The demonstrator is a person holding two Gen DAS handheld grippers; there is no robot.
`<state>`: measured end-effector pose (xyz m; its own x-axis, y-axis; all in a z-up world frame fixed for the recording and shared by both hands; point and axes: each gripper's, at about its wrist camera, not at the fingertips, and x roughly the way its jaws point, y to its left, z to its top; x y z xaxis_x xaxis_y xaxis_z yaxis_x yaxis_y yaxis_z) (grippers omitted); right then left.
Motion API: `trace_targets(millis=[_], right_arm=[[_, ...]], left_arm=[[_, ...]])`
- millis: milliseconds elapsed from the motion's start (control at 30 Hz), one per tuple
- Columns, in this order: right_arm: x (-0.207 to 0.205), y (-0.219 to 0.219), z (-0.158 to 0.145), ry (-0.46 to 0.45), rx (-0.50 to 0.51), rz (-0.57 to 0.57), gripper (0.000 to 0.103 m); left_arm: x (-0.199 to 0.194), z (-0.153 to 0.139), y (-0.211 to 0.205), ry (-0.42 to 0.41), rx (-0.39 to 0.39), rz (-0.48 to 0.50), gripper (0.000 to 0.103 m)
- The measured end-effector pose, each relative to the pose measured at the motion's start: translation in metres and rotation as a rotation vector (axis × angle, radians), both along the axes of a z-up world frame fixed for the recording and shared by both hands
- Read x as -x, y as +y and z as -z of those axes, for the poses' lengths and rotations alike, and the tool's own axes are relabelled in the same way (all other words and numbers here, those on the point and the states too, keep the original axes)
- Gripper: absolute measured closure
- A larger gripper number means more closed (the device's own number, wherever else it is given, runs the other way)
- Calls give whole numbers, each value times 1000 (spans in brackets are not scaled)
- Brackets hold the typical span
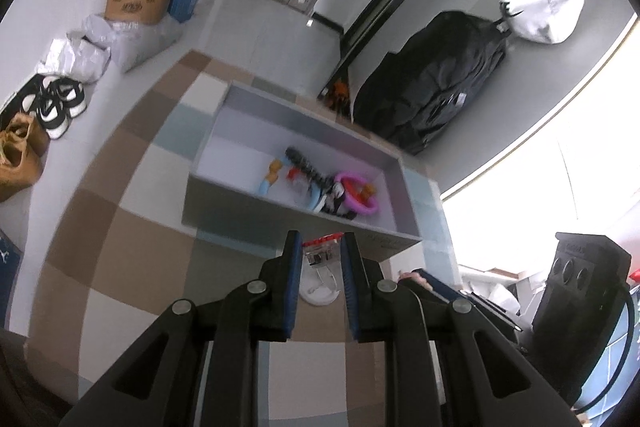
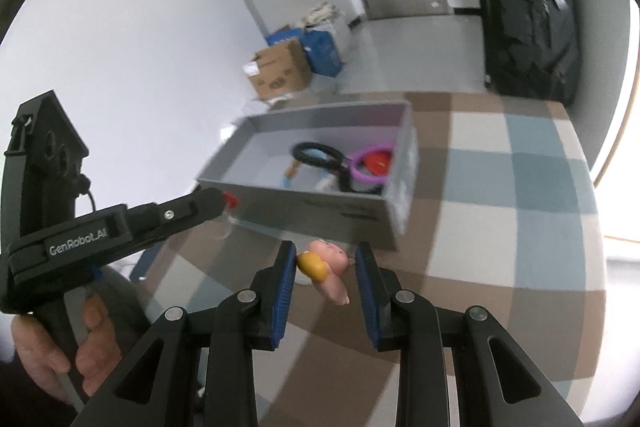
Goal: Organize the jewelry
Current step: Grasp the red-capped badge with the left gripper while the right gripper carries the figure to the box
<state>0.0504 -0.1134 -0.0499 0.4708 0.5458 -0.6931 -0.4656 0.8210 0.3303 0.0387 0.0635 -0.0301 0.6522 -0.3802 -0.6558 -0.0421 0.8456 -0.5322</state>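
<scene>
A grey open box is seen standing on a checked cloth of brown, cream and pale blue squares, near the cloth's far edge. Inside the box, toward its right end in the left wrist view, a jumble of jewelry is gathered: a purple ring with a red and yellow piece inside it, a dark beaded strand, and a pale blue piece with a yellow end.

The left gripper is held just short of the box's near wall, its blue pads clamped on a small clear plastic piece with a red top. A white round object is seen on the cloth below it.

The right gripper is likewise held before the box's near wall, its pads closed on a pink and yellow figurine, which is pinched at the yellow part on the left pad and hangs between the fingers. In the right wrist view the left gripper is shown from the side, gripped by a person's hand.

Cardboard boxes and a dark coat are seen beyond the cloth.
</scene>
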Motion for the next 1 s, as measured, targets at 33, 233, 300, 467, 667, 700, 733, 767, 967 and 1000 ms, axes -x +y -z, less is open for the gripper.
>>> trace_targets(millis=[33,233,300,467,667,700,733,767,967,1000], right_arm=[[1,2,-3,-10,-7,-5,74],[3,12,-23,-49,-44,-30,74],[-1,13,-26,-48,-47,-33,74],[-16,16,-39,-61,-47,-40,74],[-37,21,-49,-86,-42,-65,74],[-41,22,-49,-87,-42,-67,74],[-45,22,-48,-86,-45,-69,74],[-48,22,-47,-86,-47,-69,74],[-68,18,-37,-60,-74,-53,74],[-70,17,-35,-56,-78,-54,74]], left_arm=[[0,-3,1,-10,3,-1,88],[2,-18,10,-70,-8,-23,88],[3,-21,13,-91,-20,-33,88],[-5,-29,19,-131,-33,-45,88],[-19,-31,18,-151,-64,-42,88],[-21,-32,17,-160,-75,-46,88],[-22,-32,17,-167,-76,-46,88],[-23,-32,17,-171,-72,-40,88],[-39,-23,11,-139,-67,-18,88],[-42,-21,11,-128,-59,-14,88]])
